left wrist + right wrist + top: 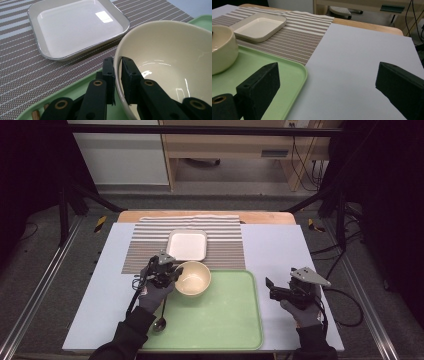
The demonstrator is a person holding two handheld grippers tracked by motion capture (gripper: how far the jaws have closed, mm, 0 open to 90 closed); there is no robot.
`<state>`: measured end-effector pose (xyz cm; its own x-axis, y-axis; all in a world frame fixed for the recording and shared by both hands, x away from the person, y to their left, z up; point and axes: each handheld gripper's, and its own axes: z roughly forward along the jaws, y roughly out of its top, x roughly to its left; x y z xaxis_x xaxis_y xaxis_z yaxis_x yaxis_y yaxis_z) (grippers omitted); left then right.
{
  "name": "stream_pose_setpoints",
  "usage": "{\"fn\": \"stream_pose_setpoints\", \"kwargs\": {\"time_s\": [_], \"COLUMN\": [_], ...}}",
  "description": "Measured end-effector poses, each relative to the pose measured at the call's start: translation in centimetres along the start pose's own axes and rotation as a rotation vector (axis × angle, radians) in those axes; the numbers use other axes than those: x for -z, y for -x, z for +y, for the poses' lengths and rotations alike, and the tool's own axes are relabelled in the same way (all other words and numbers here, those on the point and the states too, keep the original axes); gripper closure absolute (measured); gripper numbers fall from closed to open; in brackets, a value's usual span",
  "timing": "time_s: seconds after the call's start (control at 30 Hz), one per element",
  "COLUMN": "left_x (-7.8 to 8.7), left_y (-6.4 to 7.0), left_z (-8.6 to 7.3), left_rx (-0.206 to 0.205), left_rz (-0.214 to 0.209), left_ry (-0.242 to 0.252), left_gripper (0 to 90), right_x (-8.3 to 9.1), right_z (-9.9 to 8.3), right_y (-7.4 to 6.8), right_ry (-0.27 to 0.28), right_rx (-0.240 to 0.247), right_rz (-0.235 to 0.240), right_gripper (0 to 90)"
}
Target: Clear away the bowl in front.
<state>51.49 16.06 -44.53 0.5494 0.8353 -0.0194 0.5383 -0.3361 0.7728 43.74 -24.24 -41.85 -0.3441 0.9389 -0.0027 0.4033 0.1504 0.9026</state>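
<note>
A cream bowl (194,279) (170,65) (222,50) sits at the far left corner of the green tray (225,320) (284,82). My left gripper (172,274) (118,75) is shut on the bowl's left rim, one jaw outside the wall and one inside. A white square plate (187,245) (77,27) (259,27) lies on the striped placemat (225,245) (22,72) (299,42) just beyond the bowl. A metal spoon (160,320) rests at the tray's left edge by my left forearm. My right gripper (270,287) (327,82) stands open over the pale sheet right of the tray, nothing between its jaws.
A pale blue sheet (280,250) (362,57) covers the wooden table (265,217). Black frame bars (330,195) stand at both back sides. A wooden desk with cables (300,150) stands beyond the table.
</note>
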Motion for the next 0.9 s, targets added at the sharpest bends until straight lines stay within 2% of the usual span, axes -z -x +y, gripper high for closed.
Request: {"fn": "stream_pose_setpoints", "kwargs": {"time_s": [0.3,0.47,0.53,0.73,0.9], "left_x": [0.2,1.4,1.9,3.5,4.0], "left_y": [0.0,-0.2,-0.4,-1.3,-2.1], "left_z": [0.1,0.5,0.8,1.6,2.0], "left_rx": [-0.006,-0.003,-0.003,0.005,0.006], "left_rz": [-0.006,-0.015,-0.016,-0.022,-0.003], "left_ry": [0.011,0.075,0.084,0.157,0.166], "left_gripper": [79.1,69.8,64.0,50.7,44.7], "right_x": [0.0,-0.1,0.0,-0.1,-0.2], "right_z": [0.0,-0.1,0.0,0.0,0.0], "right_y": [0.0,0.0,0.0,-0.1,-0.1], "right_ry": [-0.002,-0.003,-0.002,-0.001,-0.002], "right_rx": [0.004,0.003,0.001,0.001,0.003], "right_rz": [-0.001,-0.002,-0.002,-0.002,-0.003], "right_gripper": [5.6,5.6,5.6,5.6,5.6]}}
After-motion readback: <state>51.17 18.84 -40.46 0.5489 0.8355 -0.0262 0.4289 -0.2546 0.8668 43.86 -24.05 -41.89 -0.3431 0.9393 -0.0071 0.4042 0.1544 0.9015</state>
